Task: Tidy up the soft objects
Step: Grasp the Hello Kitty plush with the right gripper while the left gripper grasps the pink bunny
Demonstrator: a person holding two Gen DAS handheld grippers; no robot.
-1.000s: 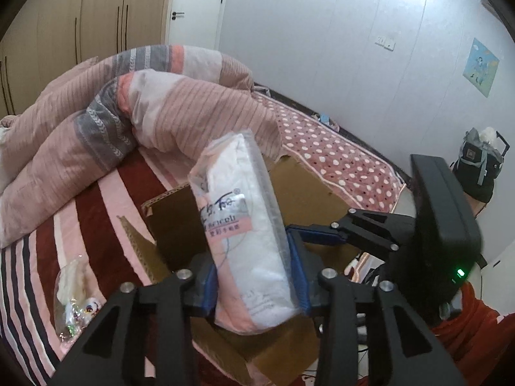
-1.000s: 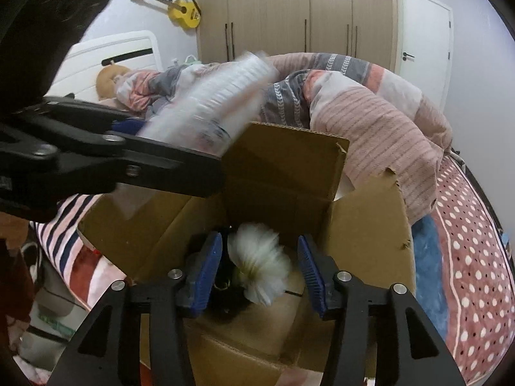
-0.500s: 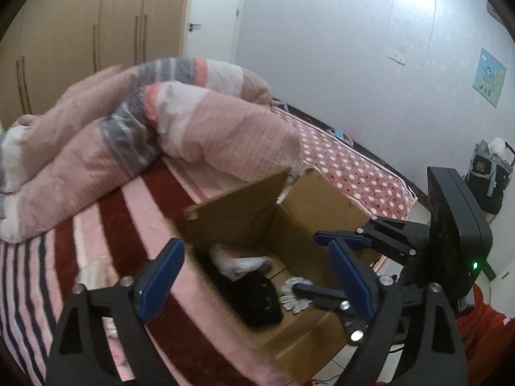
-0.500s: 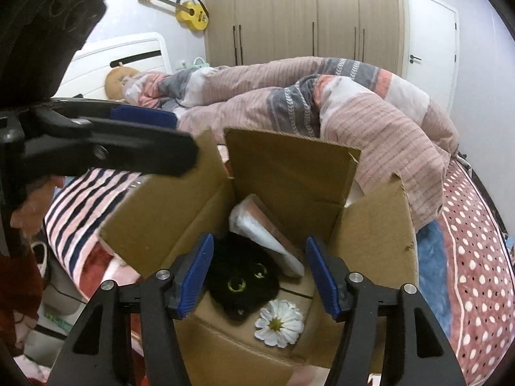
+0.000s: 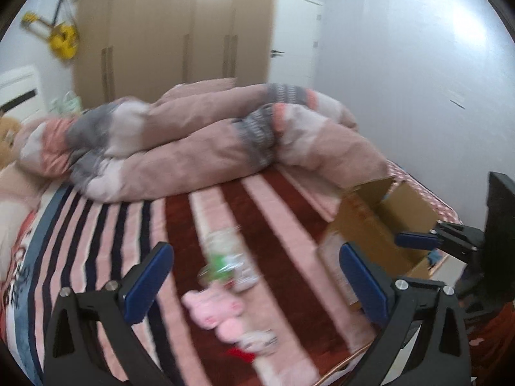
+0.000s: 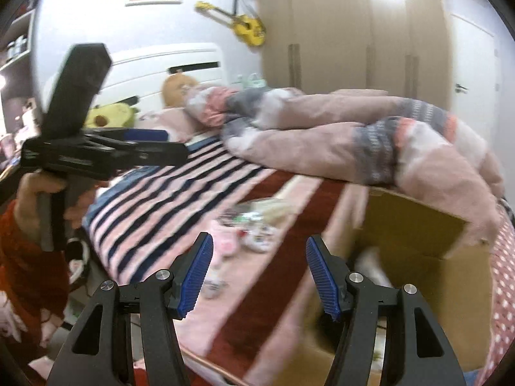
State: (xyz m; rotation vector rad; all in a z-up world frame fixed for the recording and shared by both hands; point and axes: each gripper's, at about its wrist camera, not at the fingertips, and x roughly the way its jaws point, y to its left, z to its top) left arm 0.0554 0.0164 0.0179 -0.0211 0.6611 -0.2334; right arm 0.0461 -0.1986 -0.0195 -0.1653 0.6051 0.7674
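My left gripper (image 5: 256, 271) is wide open and empty above the striped bed. Below it lie a pink plush toy (image 5: 214, 310), a clear plastic bag with green inside (image 5: 225, 259) and a small white-and-red soft item (image 5: 259, 342). The open cardboard box (image 5: 383, 222) stands to the right. My right gripper (image 6: 259, 276) is open and empty, left of the box (image 6: 415, 244). The same soft items (image 6: 244, 228) lie ahead of it on the bed. The left gripper also shows in the right wrist view (image 6: 138, 149). The frames are motion-blurred.
A bunched pink and grey duvet (image 5: 225, 141) covers the far bed. A teddy (image 6: 178, 88) and a yellow plush (image 6: 106, 117) sit by the headboard. Wardrobes (image 5: 173, 35) and a guitar (image 5: 61, 35) are behind. The bed's near edge (image 6: 209, 365) is close.
The left gripper let the white packet go into the box, opened wide and swung left over the bed. The right gripper also turned left, away from the box's inside.
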